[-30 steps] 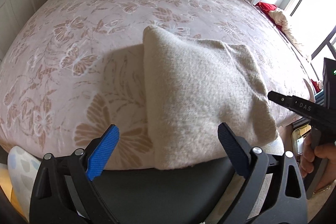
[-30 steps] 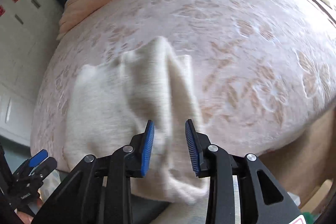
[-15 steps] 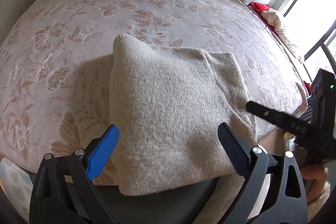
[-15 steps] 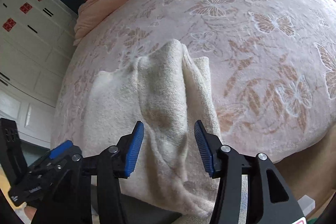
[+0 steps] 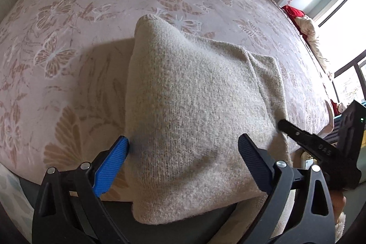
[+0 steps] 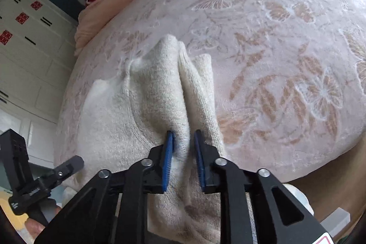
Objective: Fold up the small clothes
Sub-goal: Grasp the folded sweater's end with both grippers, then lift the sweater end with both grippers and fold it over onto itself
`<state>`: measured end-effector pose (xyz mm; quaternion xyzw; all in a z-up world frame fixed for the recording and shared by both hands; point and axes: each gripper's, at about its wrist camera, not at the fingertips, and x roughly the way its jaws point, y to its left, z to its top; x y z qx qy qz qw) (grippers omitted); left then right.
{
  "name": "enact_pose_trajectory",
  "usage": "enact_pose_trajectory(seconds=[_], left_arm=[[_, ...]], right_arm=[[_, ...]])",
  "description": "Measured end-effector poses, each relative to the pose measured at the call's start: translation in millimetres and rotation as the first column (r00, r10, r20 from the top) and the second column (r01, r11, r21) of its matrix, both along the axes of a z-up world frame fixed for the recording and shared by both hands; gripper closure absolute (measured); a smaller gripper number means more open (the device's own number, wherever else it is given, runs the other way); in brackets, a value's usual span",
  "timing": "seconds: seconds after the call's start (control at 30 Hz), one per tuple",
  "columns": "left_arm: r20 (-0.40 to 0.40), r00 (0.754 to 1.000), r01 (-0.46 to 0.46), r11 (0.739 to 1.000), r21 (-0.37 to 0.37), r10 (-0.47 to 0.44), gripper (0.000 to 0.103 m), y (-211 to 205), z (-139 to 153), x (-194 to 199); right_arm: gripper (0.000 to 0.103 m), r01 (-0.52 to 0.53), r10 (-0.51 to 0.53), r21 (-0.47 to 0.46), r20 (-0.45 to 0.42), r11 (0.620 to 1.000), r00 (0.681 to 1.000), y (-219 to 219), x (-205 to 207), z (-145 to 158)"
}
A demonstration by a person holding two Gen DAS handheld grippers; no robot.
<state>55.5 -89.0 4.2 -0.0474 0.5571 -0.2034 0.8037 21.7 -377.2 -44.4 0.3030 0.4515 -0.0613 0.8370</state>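
Now cream knit garment between wide-spread left hand-held gripper, its ridge pinched by right hand-held gripper.

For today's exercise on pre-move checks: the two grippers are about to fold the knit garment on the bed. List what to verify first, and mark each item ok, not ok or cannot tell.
1. Right gripper pinches a garment ridge: ok.
2. Left gripper open, jaws either side of the near part: ok.
3. Left gripper gripping cloth: not ok.
4. Garment fully on the bed: not ok, the near edge overhangs.
5. All layers caught in the right pinch: cannot tell.
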Motion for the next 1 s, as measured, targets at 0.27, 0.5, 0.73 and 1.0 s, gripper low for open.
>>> enact_pose_trajectory(seconds=[0.27,0.5,0.73,1.0], left_arm=[[-0.186,0.982,-0.051,0.989,-0.141,0.024,0.005,16,-44,24],[-0.287,0.958,-0.077,0.966,-0.248,0.003,0.005,21,-71,36],[-0.253,0.967,-0.03,0.971,-0.237,-0.031,0.027,9,-57,38],[-0.181,0.98,0.027,0.961,-0.277,-0.08,0.052,23,-1,19]], right_arm=[[0.03,-0.004,0.02,0.153,-0.101,0.988,0.995,-9,11,-44],[0.01,0.031,-0.006,0.272,-0.093,0.962,0.996,-12,18,-66],[0.062,-0.008,0.032,0.263,-0.087,0.965,0.996,9,27,-48],[0.07,-0.023,0.028,0.208,-0.018,0.978,0.999,41,0,17]])
